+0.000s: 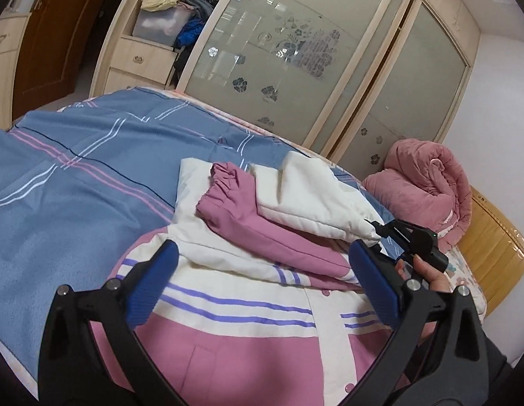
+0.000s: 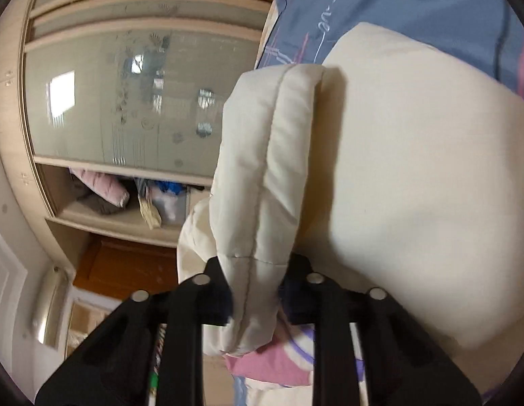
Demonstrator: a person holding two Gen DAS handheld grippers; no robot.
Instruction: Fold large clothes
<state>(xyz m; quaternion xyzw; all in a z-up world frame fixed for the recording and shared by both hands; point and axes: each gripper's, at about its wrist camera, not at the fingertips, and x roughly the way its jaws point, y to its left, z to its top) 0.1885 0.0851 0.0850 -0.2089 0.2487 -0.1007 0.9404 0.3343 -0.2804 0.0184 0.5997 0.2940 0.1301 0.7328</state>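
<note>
A pink and white padded jacket point(image 1: 248, 318) with purple stripes lies on the bed. Its pink sleeve point(image 1: 241, 209) with an elastic cuff is folded across the body. My left gripper point(image 1: 262, 270) is open and empty, its blue pads point(image 1: 153, 287) hovering over the jacket's middle. My right gripper point(image 1: 380, 233) is shut on a cream-white padded flap of the jacket point(image 1: 312, 199) and holds it lifted at the right. In the right wrist view the gripper point(image 2: 255, 301) pinches this cream fold point(image 2: 262, 186), with the white lining point(image 2: 414, 186) filling the right side.
The bed has a blue striped sheet point(image 1: 76, 182). A rolled pink quilt point(image 1: 427, 182) sits at the head by a wooden headboard point(image 1: 495, 247). A wardrobe with frosted sliding doors point(image 1: 295, 50) and open shelves of clothes point(image 1: 181, 17) stands behind the bed.
</note>
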